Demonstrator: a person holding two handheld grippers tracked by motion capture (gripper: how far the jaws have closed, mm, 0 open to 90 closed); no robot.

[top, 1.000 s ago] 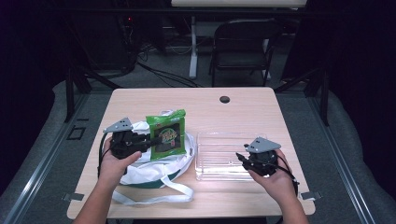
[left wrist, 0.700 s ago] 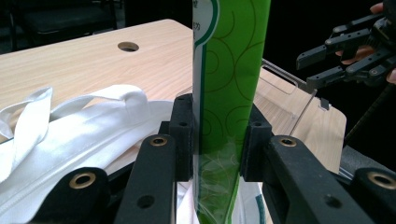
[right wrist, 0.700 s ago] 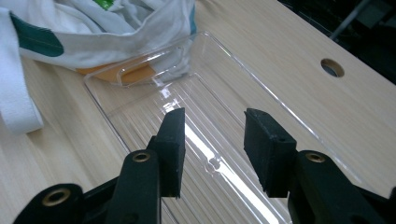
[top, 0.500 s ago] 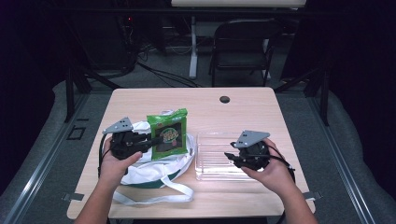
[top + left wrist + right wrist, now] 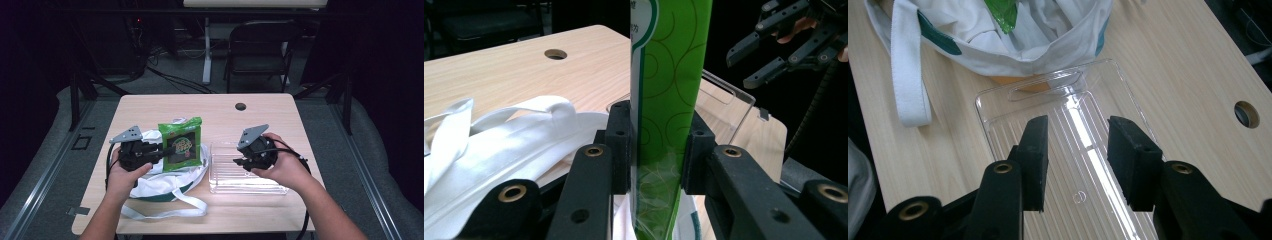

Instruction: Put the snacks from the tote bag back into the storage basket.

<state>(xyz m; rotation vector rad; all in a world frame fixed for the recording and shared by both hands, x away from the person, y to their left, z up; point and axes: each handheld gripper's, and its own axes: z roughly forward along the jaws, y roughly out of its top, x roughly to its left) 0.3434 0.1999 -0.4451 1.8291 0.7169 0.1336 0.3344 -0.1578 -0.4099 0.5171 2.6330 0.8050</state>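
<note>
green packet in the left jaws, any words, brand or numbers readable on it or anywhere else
Green packet: a dark printed panel with a round emblem on its front, too blurred to read.
Green packet's edge, left gripper view: a few small white characters at the top, too small to read.
White bag, clear tray: no text.

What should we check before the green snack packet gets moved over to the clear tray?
1. Left hand-held gripper shut on the green foil snack packet: ok, both jaws press its sides.
2. Packet clear of the white cloth bag with green trim: cannot tell, its lower end is hidden from the high view.
3. Clear ribbed plastic tray empty: ok, nothing lies in it.
4. Right hand-held gripper out of the way: not ok, it hovers over the tray with jaws open.
5. Tray flat on the light wooden table: ok.
6. Bag strap clear of the tray: ok, it lies beside it.
</note>
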